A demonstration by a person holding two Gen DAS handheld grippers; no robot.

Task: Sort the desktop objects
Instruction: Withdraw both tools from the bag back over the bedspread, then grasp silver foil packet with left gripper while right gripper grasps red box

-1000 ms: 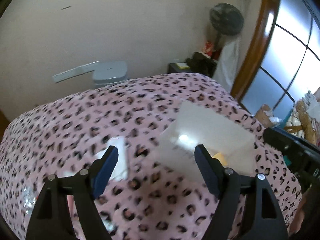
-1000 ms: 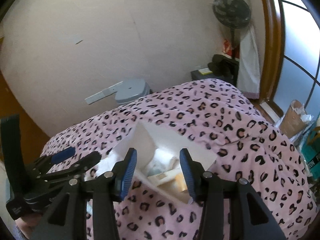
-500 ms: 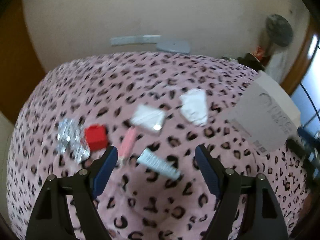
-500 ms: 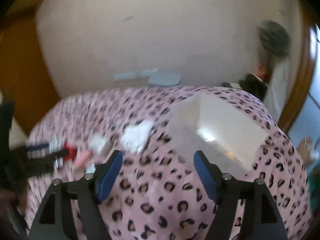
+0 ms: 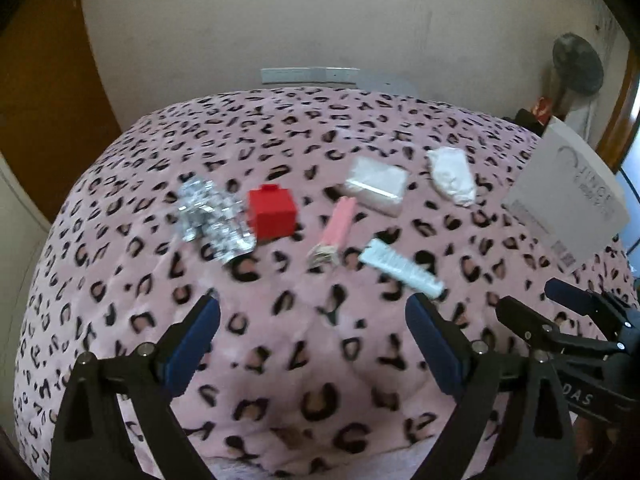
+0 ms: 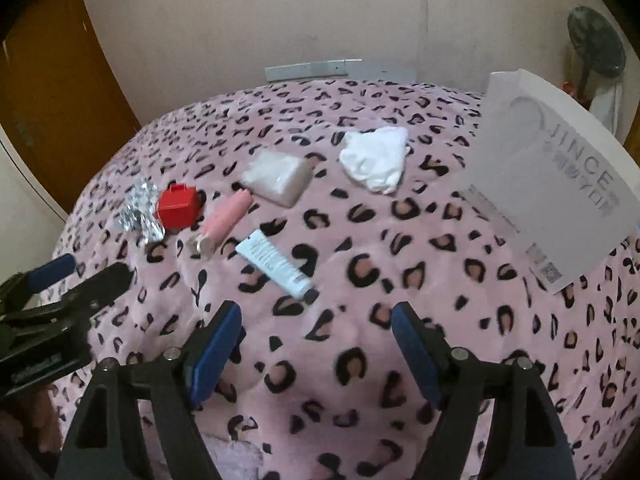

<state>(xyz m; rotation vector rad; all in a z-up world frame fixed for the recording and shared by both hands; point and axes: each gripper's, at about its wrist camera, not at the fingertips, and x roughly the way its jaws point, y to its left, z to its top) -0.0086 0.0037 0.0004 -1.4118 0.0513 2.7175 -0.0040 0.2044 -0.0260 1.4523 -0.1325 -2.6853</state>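
Observation:
On the pink leopard-print cover (image 5: 280, 344) lie a crumpled foil pack (image 5: 212, 216), a red box (image 5: 272, 212), a pink tube (image 5: 334, 232), a pale blue tube (image 5: 400, 268), a clear tissue pack (image 5: 376, 184) and a white cloth bundle (image 5: 452, 176). A white box (image 5: 572, 196) stands at the right. My left gripper (image 5: 312, 344) is open and empty, short of the tubes. My right gripper (image 6: 316, 348) is open and empty, just short of the pale blue tube (image 6: 276, 264). The red box (image 6: 178, 206) and white box (image 6: 548, 184) also show in the right wrist view.
A beige wall rises behind the covered surface, with a grey strip (image 5: 308, 76) at its far edge. A standing fan (image 5: 576, 68) is at the far right. A brown door (image 6: 52, 92) is at the left. Each gripper appears at the edge of the other's view.
Both views swung left from the white box to the row of small objects. The right gripper's jaws have spread wider. The left gripper stays open.

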